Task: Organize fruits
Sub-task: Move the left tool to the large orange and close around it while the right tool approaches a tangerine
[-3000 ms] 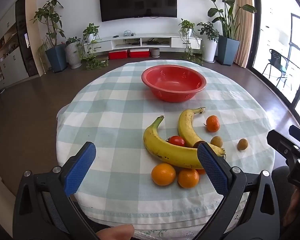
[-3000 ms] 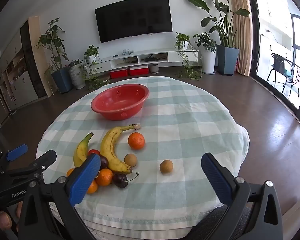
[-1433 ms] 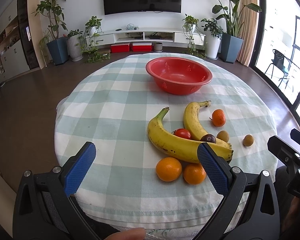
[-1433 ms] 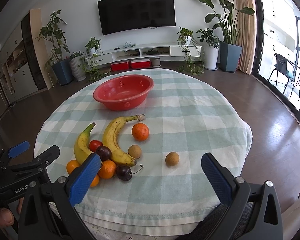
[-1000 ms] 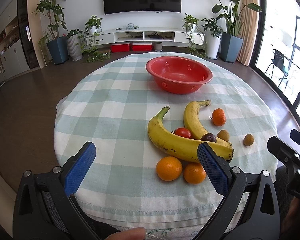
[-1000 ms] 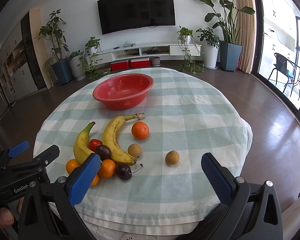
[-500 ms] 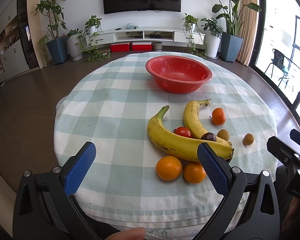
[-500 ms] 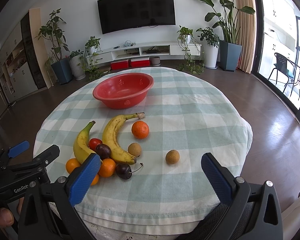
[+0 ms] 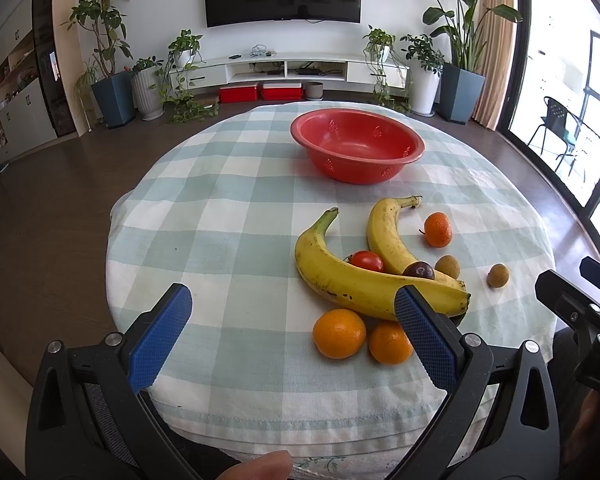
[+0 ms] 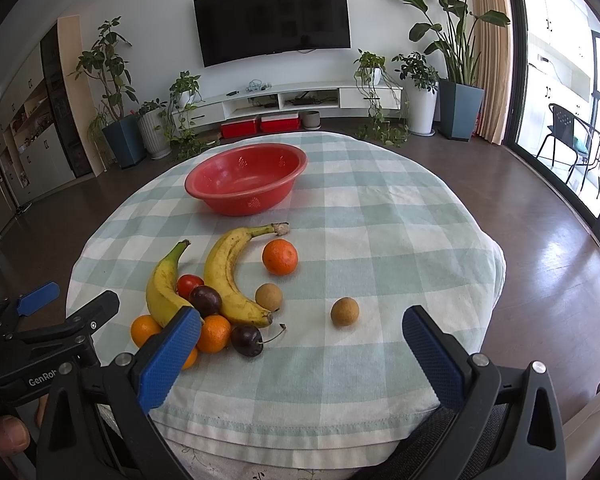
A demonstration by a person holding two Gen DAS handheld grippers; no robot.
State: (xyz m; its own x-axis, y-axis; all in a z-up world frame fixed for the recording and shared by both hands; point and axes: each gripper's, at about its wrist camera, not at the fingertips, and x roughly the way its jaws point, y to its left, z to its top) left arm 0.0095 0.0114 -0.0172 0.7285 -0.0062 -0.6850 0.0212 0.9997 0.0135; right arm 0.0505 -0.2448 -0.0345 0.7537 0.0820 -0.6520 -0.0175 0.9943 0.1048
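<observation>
Bare checked tabletop (image 9: 220, 216) across the left half of the left wrist view, open up to the red bowl (image 9: 358, 150) at upper centre. Blocked at lower right by clustered bananas (image 9: 364, 280) and oranges (image 9: 340, 333). Open cloth at right in the right wrist view, save one small brown fruit (image 10: 345, 311).

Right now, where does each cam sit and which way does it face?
Left wrist: on the left gripper at the table's near edge, facing the bowl and TV wall; its open blue fingers and a fingertip at the bottom edge show, and the right gripper pokes in at right.
Right wrist: on the right gripper, further right, same heading; its open fingers show, with the left gripper and a hand at left.
Shared: bowl, both bananas, the fruit pile, TV.
</observation>
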